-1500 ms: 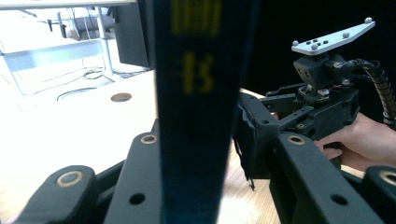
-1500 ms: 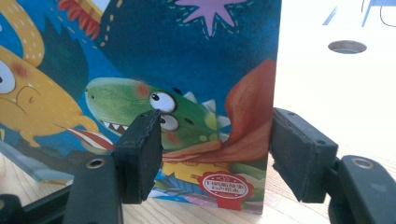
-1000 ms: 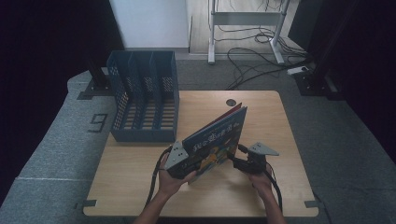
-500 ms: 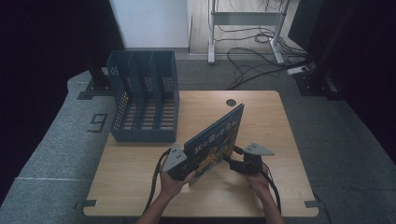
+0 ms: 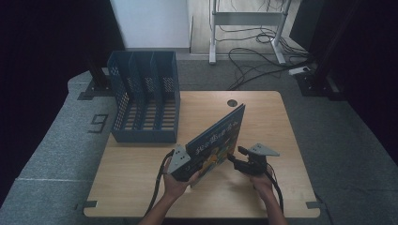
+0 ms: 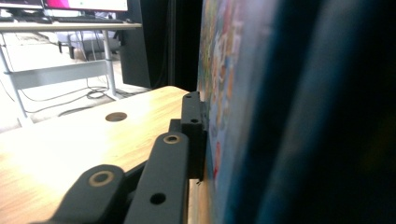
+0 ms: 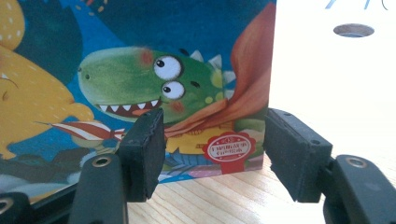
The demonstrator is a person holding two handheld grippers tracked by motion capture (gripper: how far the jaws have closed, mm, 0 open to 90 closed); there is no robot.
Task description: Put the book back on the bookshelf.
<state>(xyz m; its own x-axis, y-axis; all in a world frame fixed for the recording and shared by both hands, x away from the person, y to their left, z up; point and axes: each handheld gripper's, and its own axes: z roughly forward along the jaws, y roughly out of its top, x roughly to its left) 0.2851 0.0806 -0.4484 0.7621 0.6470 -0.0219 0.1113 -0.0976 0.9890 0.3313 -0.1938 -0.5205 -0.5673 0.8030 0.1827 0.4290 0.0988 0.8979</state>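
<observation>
We have the book (image 5: 217, 143) on edge near the counter's (image 5: 141, 187) front, left gripper (image 5: 184, 165) clenched on its near corner, right gripper (image 5: 237, 157) released beside the cover. Thin, stiff, glossy, likely slippery; best pinched by the edge.

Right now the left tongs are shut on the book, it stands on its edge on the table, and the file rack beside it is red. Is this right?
Not quite: the rack is blue, as the high view shows. The rest holds: the left tongs are shut on the book, which stands on its edge on the table.
</observation>
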